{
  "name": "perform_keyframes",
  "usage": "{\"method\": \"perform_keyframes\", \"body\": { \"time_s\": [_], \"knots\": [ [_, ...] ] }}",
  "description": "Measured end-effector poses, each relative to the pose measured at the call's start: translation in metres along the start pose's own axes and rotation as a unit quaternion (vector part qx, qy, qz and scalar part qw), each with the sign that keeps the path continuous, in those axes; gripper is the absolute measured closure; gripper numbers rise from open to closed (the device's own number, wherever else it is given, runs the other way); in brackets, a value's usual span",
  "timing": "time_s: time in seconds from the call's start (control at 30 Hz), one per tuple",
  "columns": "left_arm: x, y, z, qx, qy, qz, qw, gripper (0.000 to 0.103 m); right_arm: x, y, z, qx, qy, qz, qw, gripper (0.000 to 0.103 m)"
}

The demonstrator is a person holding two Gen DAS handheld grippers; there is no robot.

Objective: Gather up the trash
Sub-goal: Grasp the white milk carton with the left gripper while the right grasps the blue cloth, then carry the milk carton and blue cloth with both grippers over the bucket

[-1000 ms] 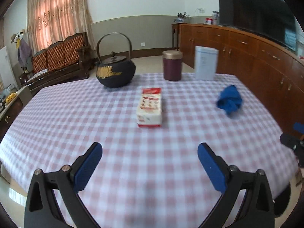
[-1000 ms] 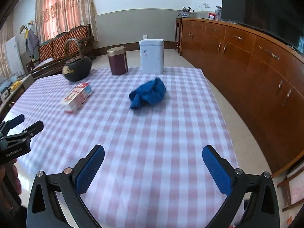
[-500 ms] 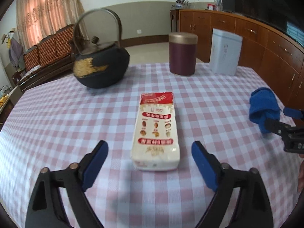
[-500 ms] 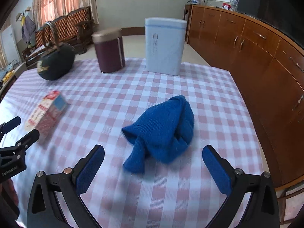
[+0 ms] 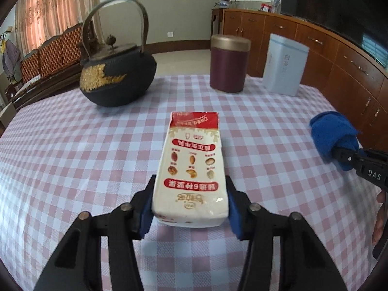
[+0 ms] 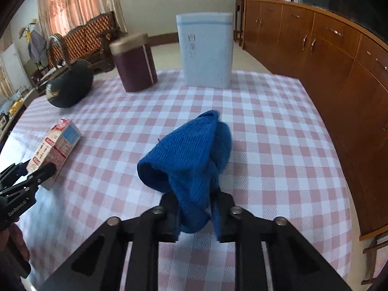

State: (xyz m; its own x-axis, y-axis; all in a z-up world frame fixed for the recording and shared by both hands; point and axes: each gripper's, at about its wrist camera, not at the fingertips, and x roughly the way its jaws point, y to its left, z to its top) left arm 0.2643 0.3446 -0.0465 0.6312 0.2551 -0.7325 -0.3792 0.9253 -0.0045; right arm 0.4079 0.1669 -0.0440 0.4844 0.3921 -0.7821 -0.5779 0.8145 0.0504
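Two claws are closing: left claw (image 5: 190, 208) clamps the white-and-red carton's (image 5: 194, 169) near end, long axis pointing away; right claw (image 6: 194, 214) pinches the crumpled blue cloth (image 6: 189, 155).

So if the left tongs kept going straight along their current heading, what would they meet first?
The left tongs are closing on the carton, so the carton itself leads. Beyond its far end lies bare checked tablecloth; the maroon canister stands roughly beyond that, though depth is unclear.

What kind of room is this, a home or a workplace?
Most likely a home living or dining room: a table under a checked tablecloth bears an iron teapot, a wooden settee stands by curtains, and a long wooden sideboard lines the wall.
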Motion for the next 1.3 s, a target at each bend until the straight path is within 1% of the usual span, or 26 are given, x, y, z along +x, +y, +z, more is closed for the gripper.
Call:
{"method": "perform_keyframes", "body": {
  "time_s": [0.1,0.17,0.27,0.47,0.67,0.87,1.0,1.3],
  "knots": [
    [-0.012,-0.004,-0.001,0.003,-0.009,-0.004,0.9999,0.051,-0.022,-0.001,-0.007,-0.001,-0.022,0.002,1.0,0.087],
    [-0.021,-0.007,-0.003,0.007,-0.016,-0.005,0.9998,0.051,-0.032,0.0,-0.01,-0.006,-0.03,0.002,1.0,0.088],
    [-0.034,-0.012,-0.008,0.011,-0.021,-0.009,0.9997,0.051,-0.051,0.0,-0.019,-0.011,-0.041,0.002,0.999,0.089],
    [-0.067,-0.027,-0.021,0.022,-0.035,-0.019,0.999,0.052,-0.097,-0.008,-0.045,-0.003,-0.063,0.005,0.998,0.089],
    [-0.093,-0.048,-0.036,0.039,-0.044,-0.025,0.9979,0.052,-0.132,-0.011,-0.071,0.0,-0.074,-0.001,0.997,0.089],
    [-0.115,-0.06,-0.048,0.038,-0.047,-0.044,0.9972,0.052,-0.159,-0.01,-0.096,0.006,-0.081,-0.003,0.997,0.089],
    [-0.131,-0.069,-0.055,0.046,-0.054,-0.051,0.9962,0.052,-0.174,-0.01,-0.109,0.009,-0.085,-0.006,0.996,0.089],
    [-0.152,-0.079,-0.064,0.059,-0.063,-0.063,0.9943,0.052,-0.203,-0.017,-0.133,0.019,-0.094,-0.011,0.995,0.089]
  ]
}}
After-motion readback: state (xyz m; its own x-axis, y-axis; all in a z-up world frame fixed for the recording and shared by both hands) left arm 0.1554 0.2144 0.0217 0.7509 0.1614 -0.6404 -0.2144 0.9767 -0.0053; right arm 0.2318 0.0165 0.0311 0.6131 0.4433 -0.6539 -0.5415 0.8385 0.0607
